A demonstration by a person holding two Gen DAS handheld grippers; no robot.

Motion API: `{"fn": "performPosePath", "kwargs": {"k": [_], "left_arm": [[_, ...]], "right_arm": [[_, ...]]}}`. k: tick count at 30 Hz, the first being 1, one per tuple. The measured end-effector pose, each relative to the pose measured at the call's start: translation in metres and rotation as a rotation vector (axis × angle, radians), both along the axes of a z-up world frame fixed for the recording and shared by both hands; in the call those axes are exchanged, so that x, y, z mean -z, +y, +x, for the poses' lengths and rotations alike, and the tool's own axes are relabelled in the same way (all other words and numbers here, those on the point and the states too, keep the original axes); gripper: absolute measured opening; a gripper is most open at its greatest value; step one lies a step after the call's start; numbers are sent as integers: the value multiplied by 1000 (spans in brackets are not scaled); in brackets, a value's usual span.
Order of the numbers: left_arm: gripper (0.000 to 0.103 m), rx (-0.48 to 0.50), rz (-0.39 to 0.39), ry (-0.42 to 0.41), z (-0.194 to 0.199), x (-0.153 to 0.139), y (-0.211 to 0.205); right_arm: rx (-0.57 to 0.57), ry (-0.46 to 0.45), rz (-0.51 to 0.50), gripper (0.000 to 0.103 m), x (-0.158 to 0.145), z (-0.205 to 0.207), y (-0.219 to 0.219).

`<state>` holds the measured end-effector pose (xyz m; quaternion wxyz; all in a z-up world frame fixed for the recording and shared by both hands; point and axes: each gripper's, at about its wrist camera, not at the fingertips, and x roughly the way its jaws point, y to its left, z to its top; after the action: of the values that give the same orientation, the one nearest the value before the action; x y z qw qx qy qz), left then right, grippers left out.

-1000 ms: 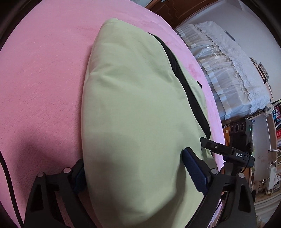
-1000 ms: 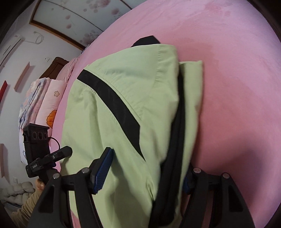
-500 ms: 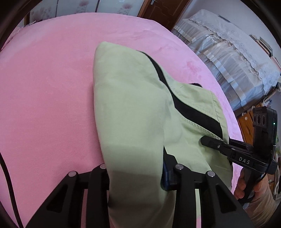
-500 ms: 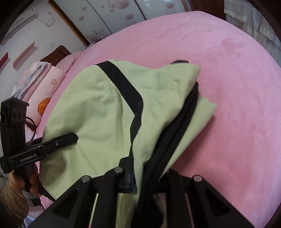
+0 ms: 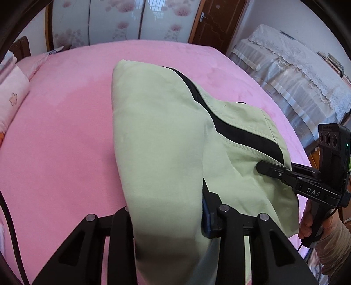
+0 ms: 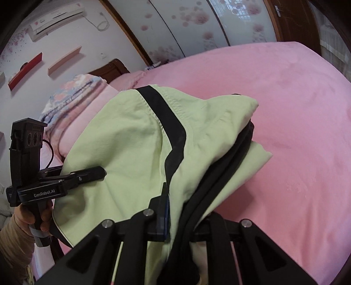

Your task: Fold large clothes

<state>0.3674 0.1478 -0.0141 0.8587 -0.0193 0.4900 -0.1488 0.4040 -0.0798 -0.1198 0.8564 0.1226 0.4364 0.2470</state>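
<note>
A: Where does the garment sit, and who has it?

B: The pale green garment with the black stripe lies mid-bed on the pink bedspread, its far end down on the cover, its near end raised off the cover toward the bed's near edge. The left gripper is clamped on one near fold of it; the right gripper is pinched tight on the other near part, where the black lining bunches.

A: Why held at two points?

B: Likely to keep the near edge spread between the hands, so it can be carried over the far part as one even fold rather than slumping in the middle.

A: What differs from a second ago?

B: Then both sets of jaws stood wide around the cloth as it lay flat; now both are closed on it. Both hands have come up, and more of the room shows: the wardrobe doors and the lace-covered furniture off the bed's right edge
</note>
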Motion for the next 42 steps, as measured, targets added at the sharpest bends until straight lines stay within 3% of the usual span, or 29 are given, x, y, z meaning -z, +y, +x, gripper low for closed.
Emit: {"fn": "performPosePath", "kwargs": {"k": [4, 7, 12, 15, 18, 20, 22, 25, 29, 31, 34, 36, 37, 39, 41, 42], "left_arm": [[34, 12, 34, -29, 65, -6, 48], [34, 26, 62, -36, 115, 6, 79], [36, 20, 75, -10, 187, 50, 120], [39, -8, 80, 28, 219, 101, 131], [53, -44, 93, 51, 232, 140, 139], [73, -66, 85, 11, 234, 154, 148], [88, -112, 116, -41, 230, 155, 155], [92, -155, 129, -73, 225, 149, 161], [92, -223, 231, -87, 211, 125, 156], [92, -246, 268, -133, 194, 102, 154], [92, -300, 247, -192, 167, 74, 139], [90, -334, 198, -203, 149, 67, 134], [87, -342, 185, -198, 146, 68, 130], [71, -352, 148, -184, 137, 77, 125], [48, -367, 142, -157, 135, 90, 124], [45, -372, 148, -147, 133, 97, 123]], "right_arm": [[20, -31, 36, 11, 4, 59, 39], [42, -37, 61, 11, 20, 103, 66], [75, -7, 94, 11, 64, 161, 94], [92, 17, 69, 11, 95, 191, 101], [88, 30, 7, 11, 120, 208, 105], [68, 16, -22, 14, 125, 208, 108], [58, 11, -60, 25, 128, 205, 105], [64, 43, -95, 38, 126, 205, 106], [87, 20, -160, 39, 100, 187, 94], [108, -24, -185, 39, 81, 171, 88], [113, -131, -204, 39, 54, 146, 87], [81, -141, -205, 36, 47, 139, 99], [69, -141, -203, 30, 46, 136, 106], [39, -131, -208, 16, 51, 135, 124], [24, -101, -210, 11, 61, 138, 140], [22, -78, -211, 11, 69, 140, 145]]}}
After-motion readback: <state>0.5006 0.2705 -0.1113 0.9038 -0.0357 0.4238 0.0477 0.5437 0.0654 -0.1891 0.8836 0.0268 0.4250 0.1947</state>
